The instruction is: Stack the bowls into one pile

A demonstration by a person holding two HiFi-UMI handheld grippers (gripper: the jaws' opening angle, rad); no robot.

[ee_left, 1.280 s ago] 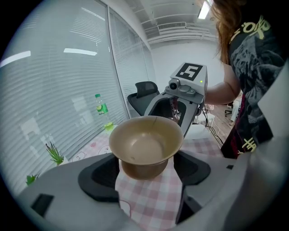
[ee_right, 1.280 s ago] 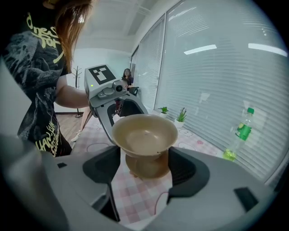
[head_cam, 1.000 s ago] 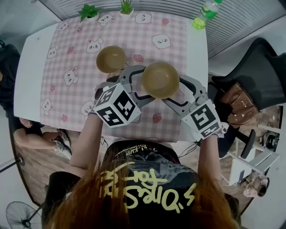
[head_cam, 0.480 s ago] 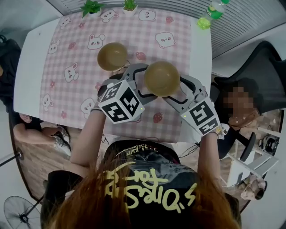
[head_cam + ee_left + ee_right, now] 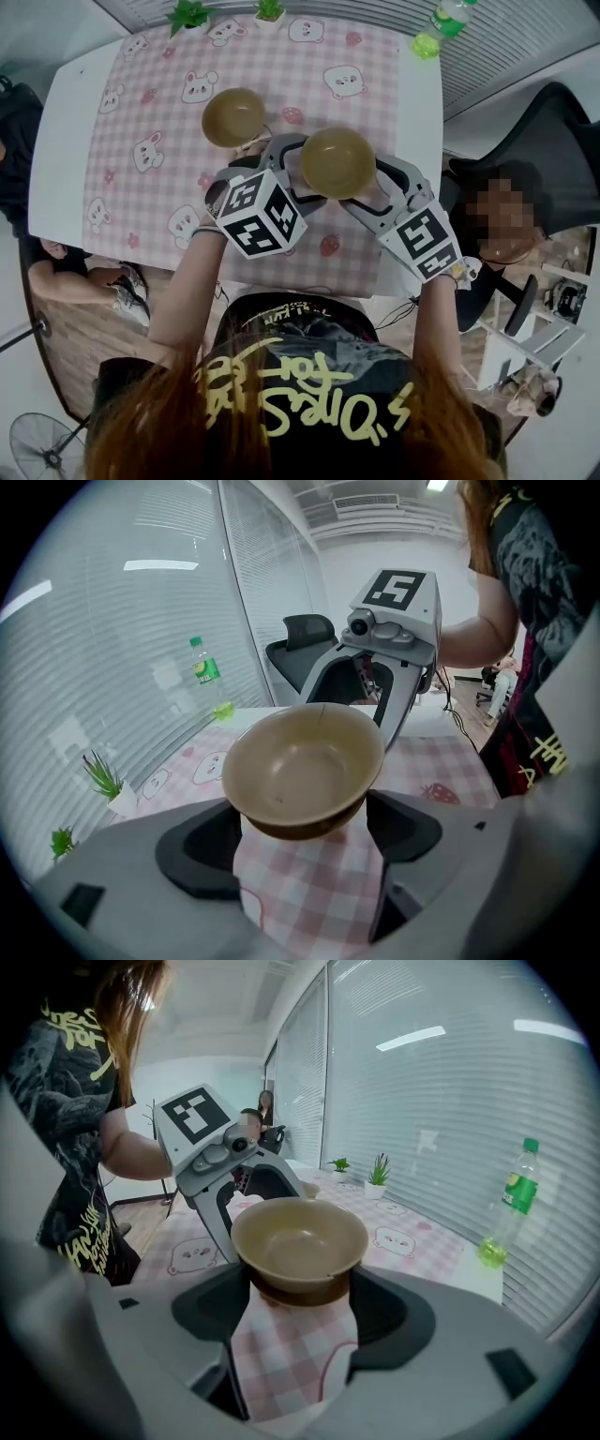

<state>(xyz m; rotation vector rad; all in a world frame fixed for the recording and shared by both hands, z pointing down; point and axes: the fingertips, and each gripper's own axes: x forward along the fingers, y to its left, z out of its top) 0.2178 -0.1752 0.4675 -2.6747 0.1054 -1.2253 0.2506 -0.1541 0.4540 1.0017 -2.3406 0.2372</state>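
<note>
Right gripper [image 5: 298,1305] grips bowl [image 5: 298,1241]; left gripper [image 5: 302,844] opening round it — second bowl [image 5: 232,117], head view.

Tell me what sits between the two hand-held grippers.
A brown bowl, in the head view. The right hand-held gripper grips its base; the left hand-held gripper, its jaws around the bowl too, has just been opening them.

- An office: slatted blinds [image 5: 141,621] ran the length of one side.
- A black office chair [image 5: 553,131] stood beside the white, cloth-covered worktop [image 5: 56,141].
</note>
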